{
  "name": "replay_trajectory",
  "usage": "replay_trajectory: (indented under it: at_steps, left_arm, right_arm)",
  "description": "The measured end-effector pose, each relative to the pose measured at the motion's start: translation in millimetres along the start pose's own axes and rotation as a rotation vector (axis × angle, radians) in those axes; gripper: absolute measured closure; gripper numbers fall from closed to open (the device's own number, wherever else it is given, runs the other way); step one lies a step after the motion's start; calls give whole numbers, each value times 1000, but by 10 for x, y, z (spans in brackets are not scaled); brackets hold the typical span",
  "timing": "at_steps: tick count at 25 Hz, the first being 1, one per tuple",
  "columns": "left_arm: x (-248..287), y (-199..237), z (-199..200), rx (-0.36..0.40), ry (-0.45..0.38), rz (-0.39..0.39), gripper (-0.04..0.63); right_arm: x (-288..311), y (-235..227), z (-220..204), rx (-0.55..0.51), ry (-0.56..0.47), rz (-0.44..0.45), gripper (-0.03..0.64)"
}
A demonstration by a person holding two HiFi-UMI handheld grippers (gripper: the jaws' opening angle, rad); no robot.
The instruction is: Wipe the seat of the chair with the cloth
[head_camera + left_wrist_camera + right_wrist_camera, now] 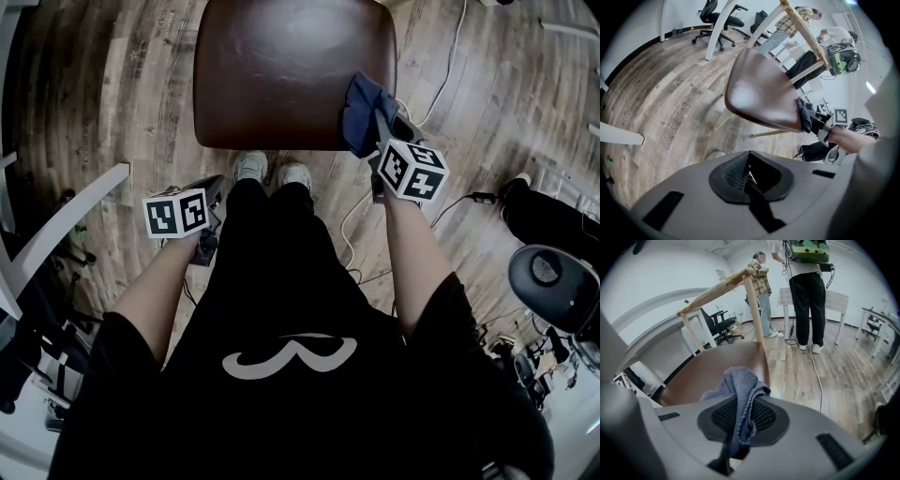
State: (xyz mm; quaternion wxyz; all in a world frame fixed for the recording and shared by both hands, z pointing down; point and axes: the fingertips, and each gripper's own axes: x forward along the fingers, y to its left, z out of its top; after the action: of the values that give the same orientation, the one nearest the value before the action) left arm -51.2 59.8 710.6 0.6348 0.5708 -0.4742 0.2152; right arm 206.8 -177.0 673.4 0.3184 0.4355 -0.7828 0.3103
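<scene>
The chair seat (281,66) at top centre is open across left and middle; the cloth (360,111) covers its lower right corner. A white beam (67,223) bars the left floor, a cable (456,52) the right.

The head view looks steeply down from above the person. The seat (281,75) lies at its far edge, with floor (122,112) all round. The left gripper view rides on the left gripper (214,187), held back from the seat at its near left, and faces far and right across it. The right gripper view rides on the right gripper (384,127), close at the seat's near right corner, and faces far over it. All three views share the seat. The left gripper view also takes in the right gripper.
</scene>
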Motion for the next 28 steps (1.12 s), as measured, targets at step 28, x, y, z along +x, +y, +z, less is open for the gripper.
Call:
replay_trajectory:
  at_steps: [28]
  left_arm:
    - [-2791, -3043, 1028, 514, -474, -412, 583]
  right_arm:
    - [-3141, 1720, 1912, -213, -305, 644, 565]
